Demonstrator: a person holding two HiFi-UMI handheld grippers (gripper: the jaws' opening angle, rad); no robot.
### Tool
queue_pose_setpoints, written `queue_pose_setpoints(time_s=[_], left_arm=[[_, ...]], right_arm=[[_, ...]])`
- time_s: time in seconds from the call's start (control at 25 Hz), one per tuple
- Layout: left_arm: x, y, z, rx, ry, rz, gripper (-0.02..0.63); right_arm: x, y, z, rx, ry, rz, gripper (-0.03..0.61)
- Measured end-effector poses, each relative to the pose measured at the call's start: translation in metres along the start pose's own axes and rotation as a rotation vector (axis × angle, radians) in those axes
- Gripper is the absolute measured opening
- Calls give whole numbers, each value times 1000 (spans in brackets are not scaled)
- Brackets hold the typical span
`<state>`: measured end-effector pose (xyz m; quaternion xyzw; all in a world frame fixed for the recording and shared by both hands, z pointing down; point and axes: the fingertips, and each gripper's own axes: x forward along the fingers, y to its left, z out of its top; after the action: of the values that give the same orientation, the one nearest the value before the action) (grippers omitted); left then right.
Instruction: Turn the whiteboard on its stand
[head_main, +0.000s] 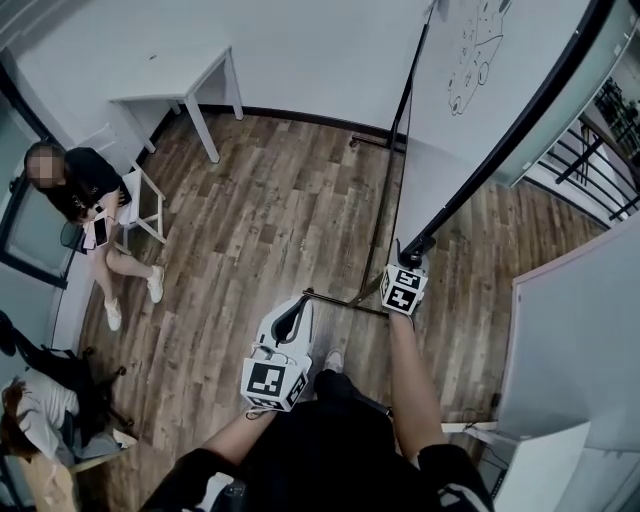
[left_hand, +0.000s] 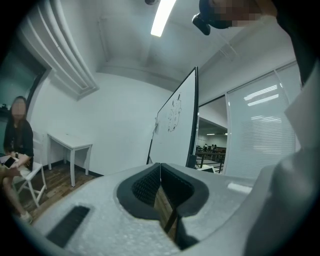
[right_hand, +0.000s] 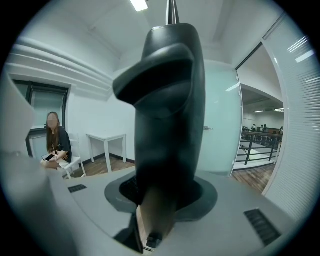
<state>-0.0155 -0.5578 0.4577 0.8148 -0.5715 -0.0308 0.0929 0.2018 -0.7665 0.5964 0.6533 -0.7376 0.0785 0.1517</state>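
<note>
The whiteboard (head_main: 470, 110) stands at the upper right of the head view, its white face bearing a marker sketch, its black frame edge (head_main: 500, 140) running down towards me. My right gripper (head_main: 411, 258) is shut on the lower end of that black frame, which fills the right gripper view as a thick dark bar (right_hand: 170, 100) between the jaws. My left gripper (head_main: 293, 318) hangs to the left of the board over the wooden floor, shut and empty; in the left gripper view its pads (left_hand: 150, 187) meet, and the whiteboard (left_hand: 175, 125) stands further off.
The stand's black poles and floor bar (head_main: 378, 215) run under the board. A white table (head_main: 180, 85) stands at the back wall. A person sits on a white chair (head_main: 145, 205) at the left, another at the lower left (head_main: 40, 405). A white panel (head_main: 570, 340) stands close on my right.
</note>
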Motion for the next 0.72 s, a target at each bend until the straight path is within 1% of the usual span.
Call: queue_pose_setpoints(time_s=[0.2, 0.72], left_arm=[[-29, 0, 0, -1, -22, -17, 17], [-129, -20, -24, 3, 4, -61, 17]], right_arm=[[-33, 17, -11, -3, -21, 1, 150], [-131, 53, -46, -3, -46, 0, 150]])
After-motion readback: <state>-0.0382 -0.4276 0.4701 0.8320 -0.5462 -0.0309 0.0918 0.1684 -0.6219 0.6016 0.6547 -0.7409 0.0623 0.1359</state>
